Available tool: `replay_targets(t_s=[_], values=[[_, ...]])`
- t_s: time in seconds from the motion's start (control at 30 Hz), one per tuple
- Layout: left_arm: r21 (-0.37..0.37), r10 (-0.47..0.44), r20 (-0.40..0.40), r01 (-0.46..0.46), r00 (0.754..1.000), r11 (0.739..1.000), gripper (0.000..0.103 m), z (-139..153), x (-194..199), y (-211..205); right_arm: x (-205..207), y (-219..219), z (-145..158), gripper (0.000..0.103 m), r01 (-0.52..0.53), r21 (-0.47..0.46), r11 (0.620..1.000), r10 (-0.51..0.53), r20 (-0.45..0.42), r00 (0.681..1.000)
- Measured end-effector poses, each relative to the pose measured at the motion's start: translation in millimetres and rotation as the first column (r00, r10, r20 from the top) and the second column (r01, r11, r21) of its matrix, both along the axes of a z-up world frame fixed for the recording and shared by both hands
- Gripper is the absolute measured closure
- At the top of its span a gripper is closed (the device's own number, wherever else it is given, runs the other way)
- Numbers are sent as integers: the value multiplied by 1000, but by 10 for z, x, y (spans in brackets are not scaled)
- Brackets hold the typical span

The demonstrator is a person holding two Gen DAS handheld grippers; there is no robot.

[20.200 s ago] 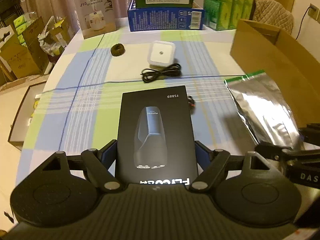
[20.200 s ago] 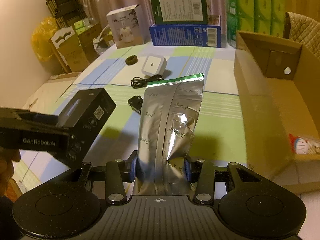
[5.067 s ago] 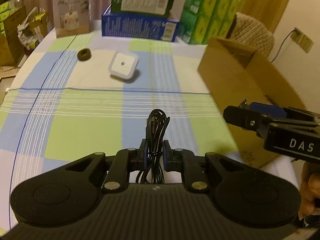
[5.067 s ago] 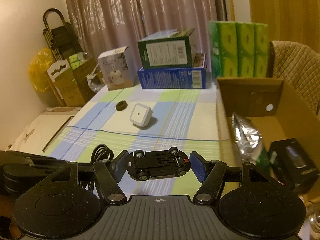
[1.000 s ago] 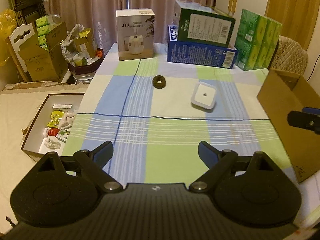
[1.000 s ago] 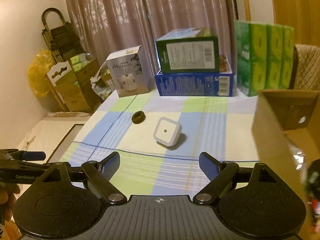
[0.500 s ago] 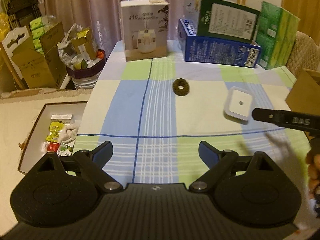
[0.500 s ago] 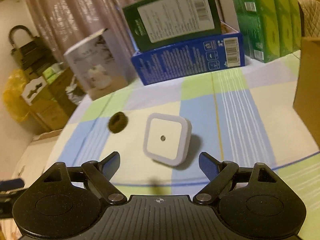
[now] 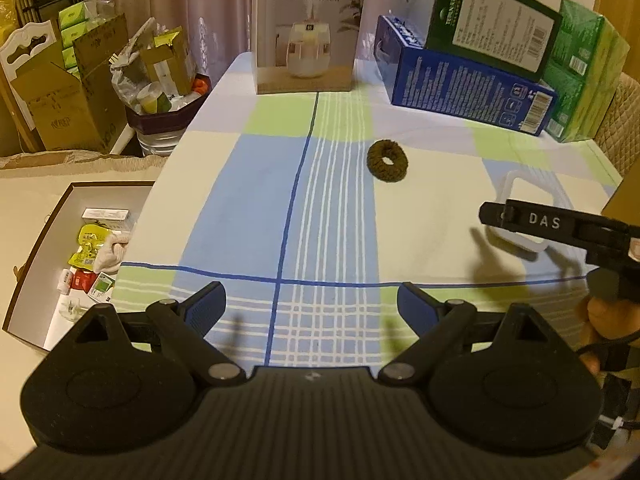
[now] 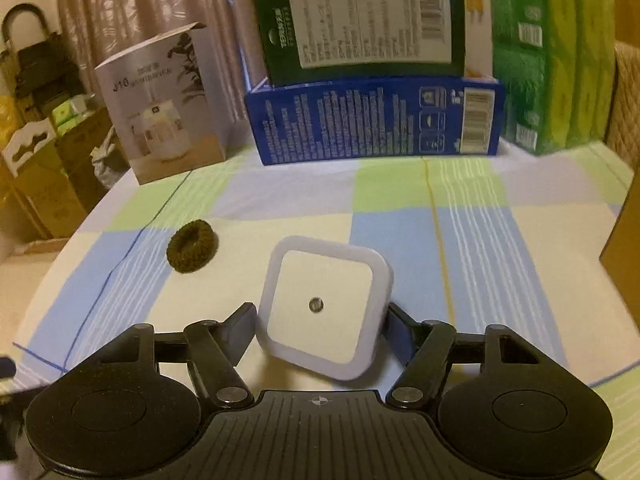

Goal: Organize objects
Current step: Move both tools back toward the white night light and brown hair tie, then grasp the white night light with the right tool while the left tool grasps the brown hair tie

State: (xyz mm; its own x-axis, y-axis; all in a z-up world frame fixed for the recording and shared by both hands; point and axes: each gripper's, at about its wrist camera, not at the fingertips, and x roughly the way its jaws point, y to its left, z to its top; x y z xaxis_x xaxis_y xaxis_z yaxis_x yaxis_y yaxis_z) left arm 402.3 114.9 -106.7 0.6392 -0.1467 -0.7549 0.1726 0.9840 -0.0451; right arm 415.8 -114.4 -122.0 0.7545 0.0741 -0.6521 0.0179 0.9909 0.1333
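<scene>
A white square night light [image 10: 322, 308] lies on the checked tablecloth [image 10: 460, 240]. My right gripper [image 10: 320, 330] has its fingers on both sides of the light, close to its edges; whether they touch it is unclear. The light also shows in the left wrist view [image 9: 528, 196], partly behind the right gripper's finger. A dark olive hair scrunchie [image 9: 387, 160] lies farther back; it also shows in the right wrist view [image 10: 192, 246]. My left gripper [image 9: 312, 306] is open and empty above the cloth, short of the scrunchie.
A humidifier box [image 9: 305, 26], a blue box [image 9: 460, 84] with a dark green box [image 9: 492, 28] on it, and green tissue packs [image 9: 580, 72] line the table's far edge. A cardboard box edge [image 10: 624, 240] stands at right. An open shoebox [image 9: 80, 256] lies on the floor left.
My right gripper has moved forward and down so that its fingers stand around the night light, and has narrowed. My left gripper has moved forward toward the scrunchie, still open.
</scene>
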Motion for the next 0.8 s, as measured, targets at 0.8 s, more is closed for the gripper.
replay_targets(t_s=[0.8], values=[[16,-104,88,103,991,995,53,-311,1242,-985,21,-688,-92,38,-54,71,996,50,58,997]])
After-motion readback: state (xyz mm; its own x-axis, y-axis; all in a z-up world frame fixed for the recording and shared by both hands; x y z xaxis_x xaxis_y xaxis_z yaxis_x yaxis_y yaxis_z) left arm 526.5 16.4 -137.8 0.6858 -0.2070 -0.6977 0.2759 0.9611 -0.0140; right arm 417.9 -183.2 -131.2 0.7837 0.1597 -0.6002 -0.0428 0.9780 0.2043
